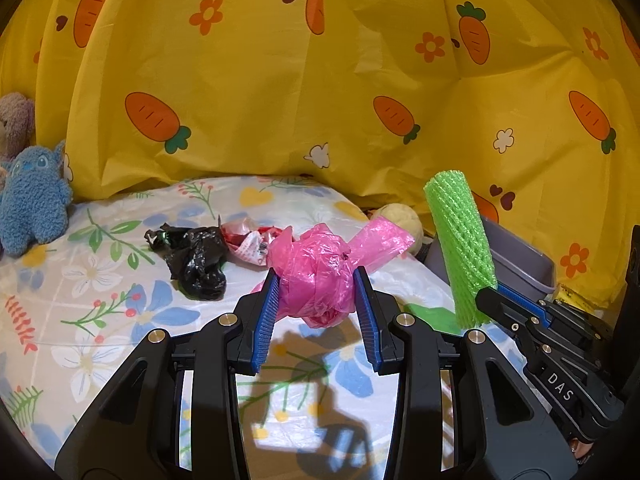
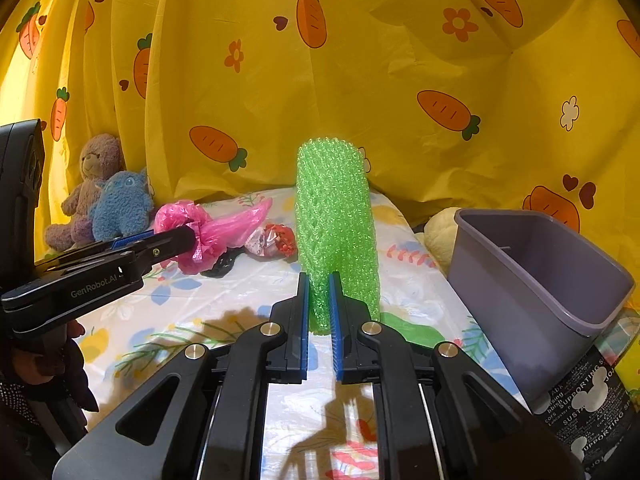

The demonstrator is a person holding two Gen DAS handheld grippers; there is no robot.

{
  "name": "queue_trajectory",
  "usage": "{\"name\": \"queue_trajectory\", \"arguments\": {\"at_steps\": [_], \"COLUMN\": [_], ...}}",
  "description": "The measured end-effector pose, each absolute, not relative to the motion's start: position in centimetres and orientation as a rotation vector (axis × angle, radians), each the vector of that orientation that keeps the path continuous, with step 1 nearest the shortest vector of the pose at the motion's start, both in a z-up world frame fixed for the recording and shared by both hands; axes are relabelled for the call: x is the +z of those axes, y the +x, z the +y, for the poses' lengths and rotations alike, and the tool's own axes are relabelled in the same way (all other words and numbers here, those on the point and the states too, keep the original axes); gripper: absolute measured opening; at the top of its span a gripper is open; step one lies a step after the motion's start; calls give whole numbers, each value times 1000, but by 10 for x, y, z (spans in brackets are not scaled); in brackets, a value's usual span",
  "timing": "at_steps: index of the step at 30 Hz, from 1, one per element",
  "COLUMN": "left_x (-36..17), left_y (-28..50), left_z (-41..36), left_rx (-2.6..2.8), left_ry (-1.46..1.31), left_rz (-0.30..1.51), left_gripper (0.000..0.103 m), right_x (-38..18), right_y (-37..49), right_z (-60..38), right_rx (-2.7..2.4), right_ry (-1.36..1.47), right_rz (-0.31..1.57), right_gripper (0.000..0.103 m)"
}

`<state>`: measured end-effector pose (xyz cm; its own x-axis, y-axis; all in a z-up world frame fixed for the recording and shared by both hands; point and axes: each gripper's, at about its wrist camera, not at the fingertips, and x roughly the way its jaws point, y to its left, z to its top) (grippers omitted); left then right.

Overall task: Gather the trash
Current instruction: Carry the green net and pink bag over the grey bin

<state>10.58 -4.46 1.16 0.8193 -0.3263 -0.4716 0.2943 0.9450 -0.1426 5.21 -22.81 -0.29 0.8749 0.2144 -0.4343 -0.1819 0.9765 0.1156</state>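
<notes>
Pink plastic bag [image 1: 316, 280], crumpled into a wad, sits squeezed between the blue pads of the left gripper [image 1: 316, 286], whose jaws stand partly apart around it; a loose tail of the bag trails up and to the right past the fingertips. From the right wrist view the same bag hangs at the tip of the left gripper, lifted off the floral bedsheet [image 1: 100, 288]. Right gripper [image 2: 319, 300] has its jaws nearly together, pinching the lower edge of a green foam net sleeve [image 2: 336, 224], which stands upright above the fingertips and leans slightly. Behind the pink bag, on the sheet, lie a black plastic bag [image 1: 196, 264] and, touching it on the right, a red and white wrapper [image 1: 248, 240]; both are beyond the left gripper's reach line, loose and ungripped. A grey bin [image 2: 540, 280] stands at the bed's right edge, tilted, to the right of the green sleeve. A blue plush toy [image 1: 34, 200] and a brown teddy [image 2: 92, 184] rest against the yellow carrot-print curtain [image 1: 280, 100] at the far left
</notes>
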Motion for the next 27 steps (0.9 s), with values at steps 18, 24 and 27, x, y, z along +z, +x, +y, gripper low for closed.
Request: {"name": "queue_trajectory", "arguments": {"at_steps": [18,24,27], "left_x": [24,29,34], "left_y": [123,134,138], "left_z": [-129,-164,-182], "left_rx": [-486,-554,-601], "left_ry": [12,28,25], "left_rz": [501,504,505], "left_gripper": [36,36,36], "right_x": [11,13,13], "right_y": [52,55,57], "right_z": [-297,-337,-357], "right_rx": [70,-38,-104], "right_ry": [125,166,181], "right_rz": [411,397,386], "right_gripper": [10,10,10]}}
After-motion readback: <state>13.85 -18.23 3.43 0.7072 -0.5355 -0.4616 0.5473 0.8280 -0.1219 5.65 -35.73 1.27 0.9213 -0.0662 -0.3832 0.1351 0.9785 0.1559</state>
